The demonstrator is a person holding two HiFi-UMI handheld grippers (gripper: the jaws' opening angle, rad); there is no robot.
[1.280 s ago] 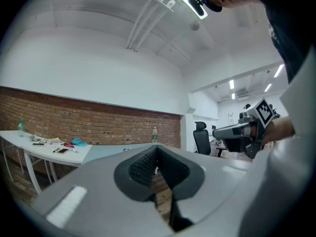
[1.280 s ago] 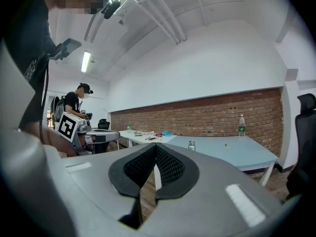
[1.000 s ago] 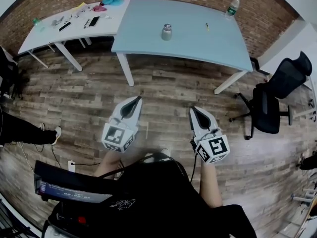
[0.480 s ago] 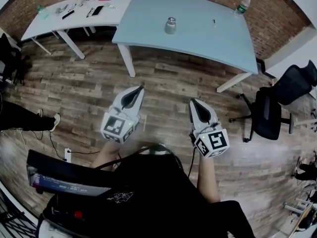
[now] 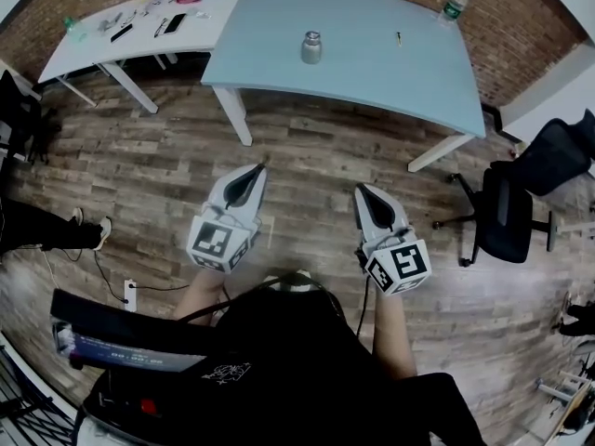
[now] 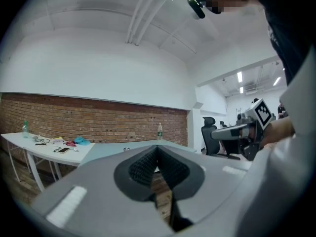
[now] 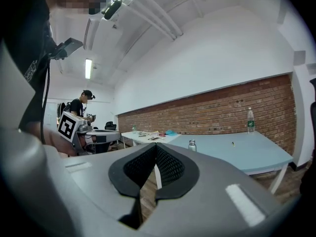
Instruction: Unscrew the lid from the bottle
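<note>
A small metal bottle with a lid stands upright near the middle of the light blue table, far ahead of me; it also shows small in the right gripper view as the bottle. My left gripper and right gripper hang side by side over the wooden floor, well short of the table. Both are shut with nothing between their jaws. In the left gripper view the closed tips point toward the table; the right gripper tips do the same.
A plastic water bottle stands at the blue table's far right corner, a pen lies nearby. A white table at left carries phones and clutter. A black office chair stands at right. A person's legs show at left.
The view has shifted slightly; the tables sit a little nearer and lower in the picture. Both grippers stay shut in about the same place.
</note>
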